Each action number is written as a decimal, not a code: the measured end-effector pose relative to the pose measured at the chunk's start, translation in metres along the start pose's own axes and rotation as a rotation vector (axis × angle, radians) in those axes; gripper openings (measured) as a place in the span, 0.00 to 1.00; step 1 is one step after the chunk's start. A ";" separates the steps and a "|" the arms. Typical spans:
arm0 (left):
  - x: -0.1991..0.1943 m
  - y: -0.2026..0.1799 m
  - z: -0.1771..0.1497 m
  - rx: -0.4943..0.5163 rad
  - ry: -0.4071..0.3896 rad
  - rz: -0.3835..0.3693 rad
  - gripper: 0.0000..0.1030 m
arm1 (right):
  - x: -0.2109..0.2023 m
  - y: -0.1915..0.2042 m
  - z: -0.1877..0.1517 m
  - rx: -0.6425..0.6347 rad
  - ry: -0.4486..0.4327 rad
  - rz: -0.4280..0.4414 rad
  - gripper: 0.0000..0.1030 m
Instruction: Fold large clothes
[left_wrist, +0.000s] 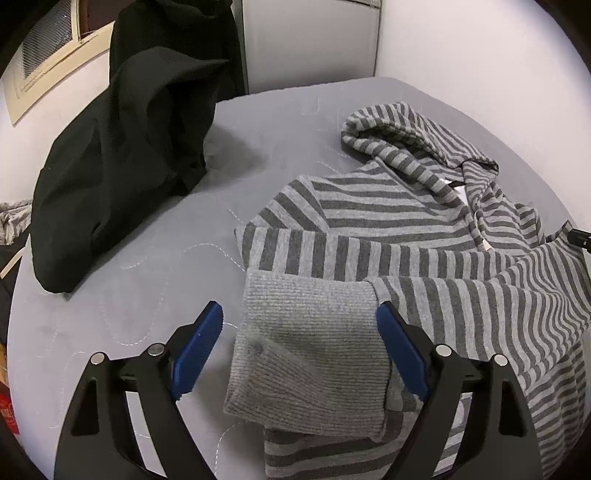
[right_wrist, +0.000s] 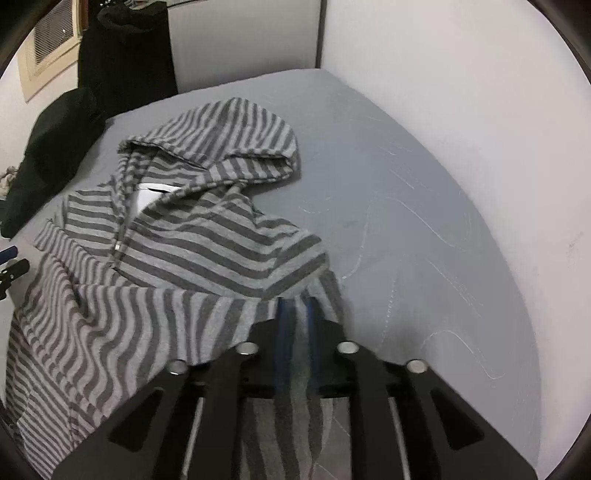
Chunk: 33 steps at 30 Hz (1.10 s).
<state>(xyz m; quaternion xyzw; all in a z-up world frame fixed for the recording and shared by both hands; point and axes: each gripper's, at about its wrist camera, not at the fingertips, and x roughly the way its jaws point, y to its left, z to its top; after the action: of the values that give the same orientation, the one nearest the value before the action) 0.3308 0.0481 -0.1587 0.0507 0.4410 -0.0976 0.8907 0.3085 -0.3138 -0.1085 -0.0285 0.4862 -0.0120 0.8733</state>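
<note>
We list first the striped hoodie (left_wrist: 388, 236), grey on darker grey, spread rumpled on the grey quilted mattress (left_wrist: 147, 295), which serves as our landmark: the garment lies toward the mattress's right half in the left wrist view, hood (right_wrist: 221, 136) pointing to the far wall corner, a white label (right_wrist: 151, 194) showing inside the neck. Its ribbed plain-grey cuff (left_wrist: 310, 354) lies folded across the body, at the near edge of the mattress. Our left gripper (left_wrist: 299, 354) stands with its blue pads (left_wrist: 199, 350) spread wide either side of that cuff, neither pad pressing the cloth as far as we can see. Our right gripper (right_wrist: 295, 314) has its blue pads drawn close together, a fold of striped fabric running between them at the hoodie's near right edge; the pads are blurred, so we take the pinch as gripping. A black garment (left_wrist: 122, 158) lies heaped on the far left part of the mattress, well apart from the hoodie, against the wall beside a framed vent (left_wrist: 48, 48).
</note>
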 end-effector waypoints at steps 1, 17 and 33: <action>-0.002 0.001 0.000 0.000 -0.005 0.000 0.84 | 0.001 0.002 0.001 -0.007 0.004 -0.001 0.23; -0.003 0.000 -0.005 0.015 0.010 0.002 0.86 | 0.022 0.016 -0.009 -0.101 0.098 -0.070 0.16; -0.004 0.002 -0.012 0.006 0.013 0.007 0.88 | -0.008 0.009 -0.012 -0.054 -0.004 -0.113 0.55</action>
<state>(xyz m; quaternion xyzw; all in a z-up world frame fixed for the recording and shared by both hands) 0.3192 0.0530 -0.1628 0.0555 0.4465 -0.0955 0.8879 0.2939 -0.3045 -0.1088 -0.0795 0.4823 -0.0482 0.8711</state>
